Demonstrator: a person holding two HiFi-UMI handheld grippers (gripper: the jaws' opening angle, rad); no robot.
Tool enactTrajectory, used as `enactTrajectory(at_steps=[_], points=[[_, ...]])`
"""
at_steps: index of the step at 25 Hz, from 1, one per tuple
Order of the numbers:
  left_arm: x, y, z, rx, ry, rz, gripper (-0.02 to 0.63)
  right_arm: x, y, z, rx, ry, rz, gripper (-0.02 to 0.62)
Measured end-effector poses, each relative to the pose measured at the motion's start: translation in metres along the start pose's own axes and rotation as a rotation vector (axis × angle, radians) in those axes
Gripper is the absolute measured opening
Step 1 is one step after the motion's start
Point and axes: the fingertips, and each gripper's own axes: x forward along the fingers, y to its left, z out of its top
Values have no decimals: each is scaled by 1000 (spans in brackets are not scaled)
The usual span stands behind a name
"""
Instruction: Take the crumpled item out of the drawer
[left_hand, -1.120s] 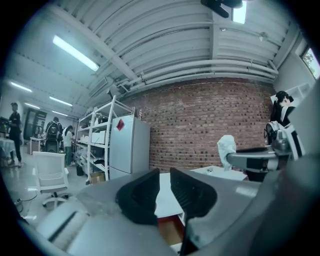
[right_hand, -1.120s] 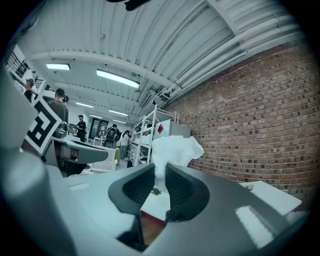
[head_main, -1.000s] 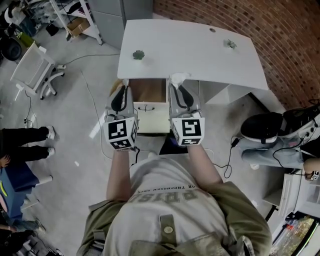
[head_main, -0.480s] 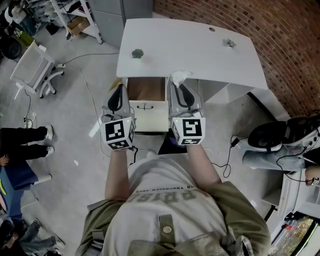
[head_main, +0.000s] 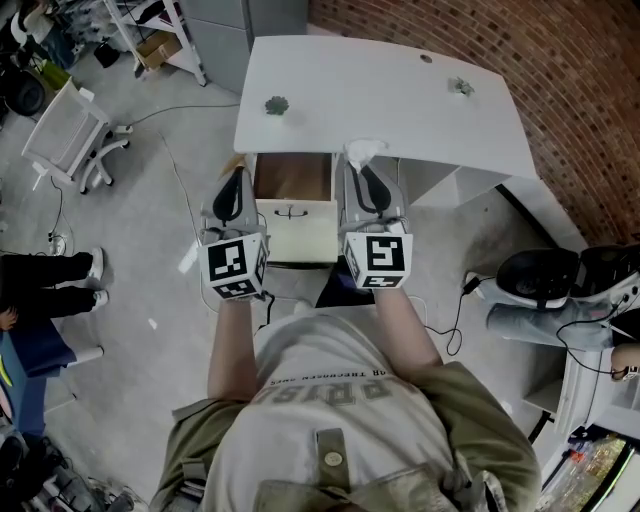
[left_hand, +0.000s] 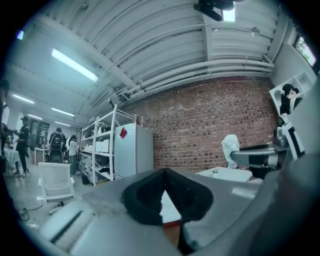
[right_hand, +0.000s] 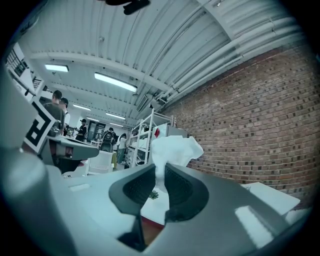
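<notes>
The open drawer (head_main: 293, 180) sticks out from under the white table (head_main: 380, 110); its brown inside shows nothing in it. The crumpled white item (head_main: 362, 152) sits pinched at the tip of my right gripper (head_main: 355, 165), at the drawer's right edge near the table edge. In the right gripper view the item (right_hand: 175, 149) stands up between the pads of the right gripper (right_hand: 161, 181), whose jaws have just been closing on it. My left gripper (head_main: 237, 178) hovers by the drawer's left side. It is shut and empty in the left gripper view (left_hand: 165, 172).
Two small green things (head_main: 275, 105) (head_main: 460, 87) lie on the table. A brick wall (head_main: 580, 80) runs behind it. An office chair (head_main: 545, 275) and cables are on the floor at right, a white chair (head_main: 65, 145) at left, and a person's legs (head_main: 45, 285) at the left edge.
Both grippers keep about the same place over the drawer, and the white item stays in the right one. The office chair at the right has slid further right.
</notes>
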Motion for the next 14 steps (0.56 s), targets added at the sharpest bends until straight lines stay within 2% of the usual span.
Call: enactTrajectory(at_steps=[14], points=[[2, 4, 2, 11, 19, -1, 8, 3, -3, 8, 15, -6, -4, 61]])
